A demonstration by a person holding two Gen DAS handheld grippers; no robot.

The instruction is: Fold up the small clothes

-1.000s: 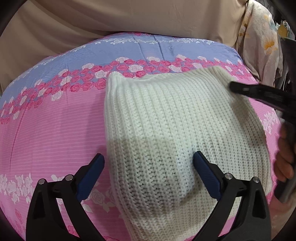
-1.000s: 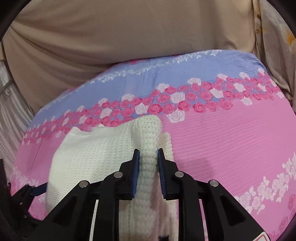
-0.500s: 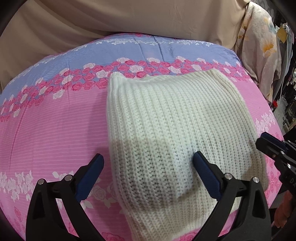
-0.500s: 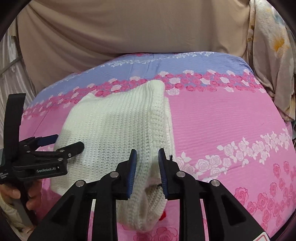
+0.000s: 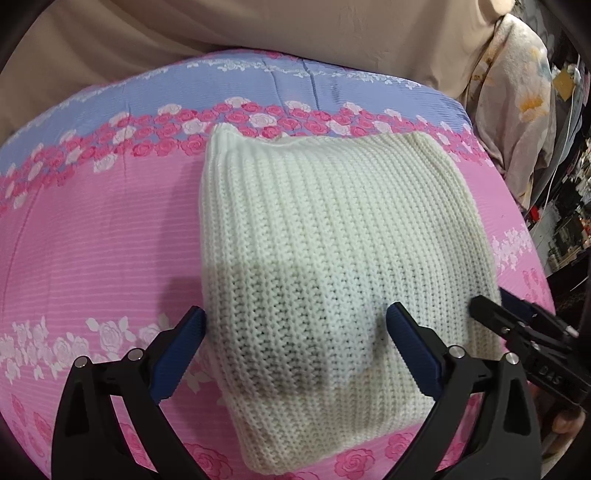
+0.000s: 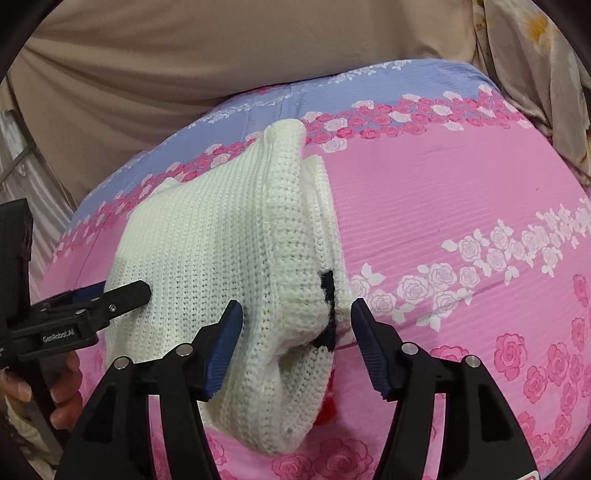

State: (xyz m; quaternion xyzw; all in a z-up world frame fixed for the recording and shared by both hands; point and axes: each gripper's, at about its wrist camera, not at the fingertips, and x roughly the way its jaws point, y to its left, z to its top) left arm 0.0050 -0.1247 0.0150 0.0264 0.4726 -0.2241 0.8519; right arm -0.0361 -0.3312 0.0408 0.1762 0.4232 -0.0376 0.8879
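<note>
Cream knitwear [image 5: 332, 266], a small ribbed garment already folded into a thick rectangular stack, lies on a bed covered by a pink sheet [image 5: 92, 236] printed with roses and a lilac band. In the right wrist view the same garment [image 6: 207, 258] shows its layered edge, with a bit of black yarn and a red patch peeking out near the lower corner.

Left gripper [image 5: 295, 339] hovers over the near end of the stack, its jaws spread wide. The blue pads [image 5: 173, 354] stand on either side of the knit's near left part, one over the bare sheet beside the left edge and the other over the fabric; neither presses on it, and a shadow falls on the wool between them. Seen from the right wrist view, this gripper [image 6: 122, 295] reaches in from the left, held by a hand [image 6: 55, 384] at the frame edge.

Right gripper [image 6: 295, 332] sits at the garment's near right corner. Its jaws have just been opening and now stand apart, with the thick folded edge lying between them but no longer pinched; whether the left pad touches the wool I cannot tell, and the right pad is clear of it. From the left wrist view its black tip [image 5: 517, 325] shows beside the stack's right edge.

Beige fabric [image 5: 258, 33] hangs behind the bed.
</note>
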